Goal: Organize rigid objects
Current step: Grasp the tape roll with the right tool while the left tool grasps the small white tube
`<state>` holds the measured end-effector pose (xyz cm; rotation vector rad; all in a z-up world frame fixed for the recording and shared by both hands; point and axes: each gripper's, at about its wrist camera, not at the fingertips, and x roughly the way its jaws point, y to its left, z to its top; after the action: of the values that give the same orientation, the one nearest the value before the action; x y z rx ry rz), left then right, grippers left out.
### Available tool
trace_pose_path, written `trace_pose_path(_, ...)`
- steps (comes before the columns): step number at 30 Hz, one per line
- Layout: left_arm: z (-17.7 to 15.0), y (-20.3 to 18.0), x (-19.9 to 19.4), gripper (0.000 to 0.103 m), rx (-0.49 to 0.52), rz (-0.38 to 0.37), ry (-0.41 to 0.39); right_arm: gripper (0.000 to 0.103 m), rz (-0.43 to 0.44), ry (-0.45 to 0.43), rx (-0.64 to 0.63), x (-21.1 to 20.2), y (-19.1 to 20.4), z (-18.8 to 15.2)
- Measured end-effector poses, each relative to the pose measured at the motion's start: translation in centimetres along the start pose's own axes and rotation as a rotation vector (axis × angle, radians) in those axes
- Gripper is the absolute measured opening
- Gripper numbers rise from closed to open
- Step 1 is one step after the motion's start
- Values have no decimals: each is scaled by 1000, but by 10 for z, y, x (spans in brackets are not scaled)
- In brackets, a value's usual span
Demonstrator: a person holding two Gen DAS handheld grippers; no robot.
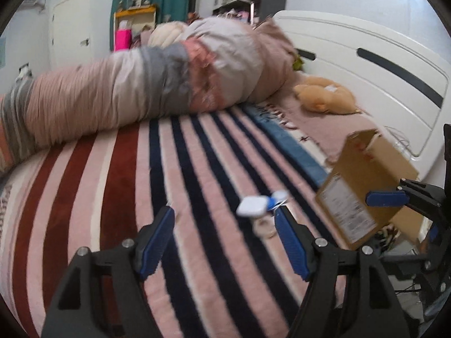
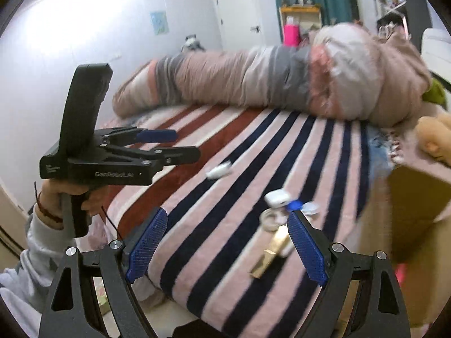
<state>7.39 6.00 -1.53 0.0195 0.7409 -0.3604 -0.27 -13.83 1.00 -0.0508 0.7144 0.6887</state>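
Several small items lie on the striped blanket point(image 1: 118, 186). They include a white case point(image 1: 252, 207) point(image 2: 277, 198), a blue-and-white piece point(image 1: 277, 198) point(image 2: 298, 205), a clear round jar point(image 1: 265, 226) point(image 2: 269, 219), a gold bar-shaped thing point(image 2: 270, 256) and a small white piece point(image 2: 218, 171) further left. My left gripper point(image 1: 224, 225) point(image 2: 180, 143) is open and empty; the white case sits just beyond its right finger. My right gripper point(image 2: 225, 242) point(image 1: 400, 211) is open and empty too, with the gold thing and the jar by its right finger. Both views are blurred.
An open cardboard box point(image 1: 363, 186) point(image 2: 408, 202) stands at the bed's right side. A rolled duvet point(image 1: 141, 84) point(image 2: 253, 76) runs along the far side, with a tan plush toy point(image 1: 324, 95) by the white headboard point(image 1: 366, 56). A person's hand point(image 2: 70, 197) holds the left gripper.
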Motion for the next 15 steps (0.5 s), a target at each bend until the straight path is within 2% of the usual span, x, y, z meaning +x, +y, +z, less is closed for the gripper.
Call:
trace_pose_path(6,-24,35,54,70,-41,26,65,84,8,130,35,67,-9,-9)
trace_pose_path(9,-31,52,83,70,-68,34,100,72,-10,170,54,95,-20,-12)
trace_pose_path(12,-35,64,108,61,-77,38,117,70,-45,189,66,118,-34,-13)
trace_pose_path(15,-36,72,133,53,-85,40,135,70,-121,182,52,133,-45,-12)
